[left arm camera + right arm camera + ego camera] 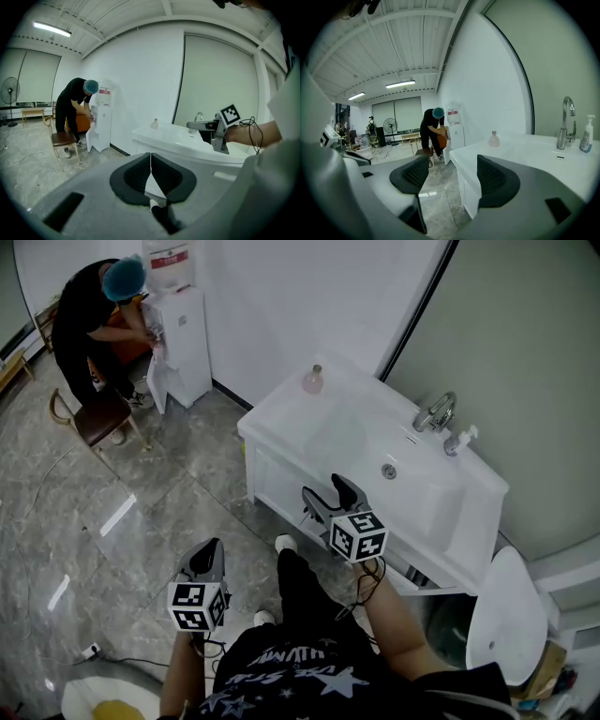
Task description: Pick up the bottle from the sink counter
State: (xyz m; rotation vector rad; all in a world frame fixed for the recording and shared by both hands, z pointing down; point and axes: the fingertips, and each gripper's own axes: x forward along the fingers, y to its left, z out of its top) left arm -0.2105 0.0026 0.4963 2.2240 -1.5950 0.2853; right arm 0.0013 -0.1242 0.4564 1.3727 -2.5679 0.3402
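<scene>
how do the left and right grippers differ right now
The left gripper has its jaws pressed together; the right gripper has its jaws wide apart. The left gripper is out over the floor; the right gripper is close by the sink counter's front. Both are empty.

Pale pink bottle (312, 381), white sink counter (281, 432), grey veined floor (159, 502), teal cap (123, 277), brown chair seat (98, 415)

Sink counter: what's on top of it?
A pinkish bottle at its far corner, a faucet and a small pump bottle beside it. The right gripper covers part of the front edge.
</scene>
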